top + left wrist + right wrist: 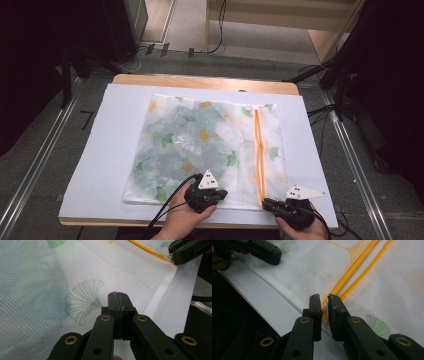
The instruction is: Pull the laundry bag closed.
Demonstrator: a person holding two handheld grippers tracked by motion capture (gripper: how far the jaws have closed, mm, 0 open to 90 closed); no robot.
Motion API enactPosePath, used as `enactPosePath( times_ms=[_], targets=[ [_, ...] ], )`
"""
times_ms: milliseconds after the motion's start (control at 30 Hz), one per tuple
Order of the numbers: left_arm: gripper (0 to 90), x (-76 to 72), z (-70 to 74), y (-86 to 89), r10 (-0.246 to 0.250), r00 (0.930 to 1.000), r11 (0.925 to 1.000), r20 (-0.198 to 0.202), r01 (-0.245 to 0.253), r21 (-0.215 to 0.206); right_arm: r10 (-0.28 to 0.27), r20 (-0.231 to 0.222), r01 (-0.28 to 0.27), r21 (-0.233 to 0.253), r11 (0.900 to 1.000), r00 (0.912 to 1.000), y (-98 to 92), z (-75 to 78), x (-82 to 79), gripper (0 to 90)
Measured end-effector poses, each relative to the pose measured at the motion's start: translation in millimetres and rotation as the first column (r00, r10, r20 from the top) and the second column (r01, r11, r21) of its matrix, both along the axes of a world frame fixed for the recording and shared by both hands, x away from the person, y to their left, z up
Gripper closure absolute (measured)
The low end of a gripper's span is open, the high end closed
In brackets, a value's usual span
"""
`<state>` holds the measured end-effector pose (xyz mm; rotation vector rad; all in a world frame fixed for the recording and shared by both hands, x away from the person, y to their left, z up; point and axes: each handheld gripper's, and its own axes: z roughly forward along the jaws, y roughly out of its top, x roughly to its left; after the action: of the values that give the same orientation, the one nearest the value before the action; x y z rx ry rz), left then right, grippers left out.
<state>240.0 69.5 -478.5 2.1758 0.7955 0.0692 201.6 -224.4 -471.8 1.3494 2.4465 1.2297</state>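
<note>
The left gripper [119, 296] has its black jaws pressed together above the near edge of the mesh bag [200, 145]. The right gripper [324, 300], jaws slightly apart, straddles the near end of the orange zipper [352, 270]. The bag, a sheer woven mesh printed with fan-shaped ginkgo leaves, lies flat on white paper [105, 165] over the wooden table [200, 81].
</note>
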Motion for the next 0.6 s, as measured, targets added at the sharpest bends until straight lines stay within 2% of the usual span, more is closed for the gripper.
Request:
enactPosePath(
  times_ms=[133,167,267,300,367,400,433,467,500,600],
  targets=[
    [90.0,0.2,0.3,0.0,0.001,1.0,1.0,-0.006,-0.001,-0.001,-0.011,0.002,0.011,0.009,1.0,0.9999,-5.0,0.3,-1.8,85.0],
    [90.0,0.3,0.3,-0.1,0.001,1.0,1.0,-0.007,-0.001,-0.001,-0.009,-0.005,0.009,0.014,1.0,0.9999,-7.3,0.3,-2.2,89.4],
    [89.6,0.5,1.0,-0.7,-0.001,0.9999,1.0,-0.01,0.001,0.003,-0.006,-0.012,0.006,0.003,1.0,0.9999,-9.1,0.4,-1.3,90.0],
    [88.9,0.8,1.2,-0.9,-0.004,0.9999,1.0,-0.012,0.004,0.003,0.021,-0.02,-0.02,0.006,1.0,0.9996,-7.3,0.0,-1.1,90.0],
    [88.4,0.4,1.1,-1.7,-0.007,1.0,1.0,-0.007,0.007,0.001,0.023,-0.014,-0.023,0.012,1.0,0.9996,-5.2,0.5,-2.1,90.0],
    [88.5,0.3,1.0,-1.7,-0.006,1.0,1.0,-0.006,0.006,0.001,0.01,-0.005,-0.01,0.01,1.0,0.9999,-4.9,0.5,-2.2,82.9],
    [88.6,0.3,1.0,-1.7,-0.006,1.0,1.0,-0.006,0.006,0.001,0.01,-0.005,-0.01,0.01,1.0,0.9999,-4.9,0.5,-2.2,82.9],
    [88.6,0.4,1.1,-1.5,-0.007,0.9999,1.0,-0.009,0.007,0.001,-0.014,-0.006,0.014,0.011,1.0,0.9999,-4.9,0.7,-2.4,78.8],
    [88.8,0.4,1.0,-1.4,-0.006,0.9999,1.0,-0.01,0.006,0.001,-0.014,-0.016,0.015,0.03,0.999,0.9998,-6.3,-0.4,-1.8,69.9],
    [88.8,0.1,0.9,-1.3,-0.004,0.9999,1.0,-0.01,0.004,0.002,-0.01,-0.027,0.01,0.021,1.0,0.9996,-4.5,-1.2,-1.9,66.1]
  ],
)
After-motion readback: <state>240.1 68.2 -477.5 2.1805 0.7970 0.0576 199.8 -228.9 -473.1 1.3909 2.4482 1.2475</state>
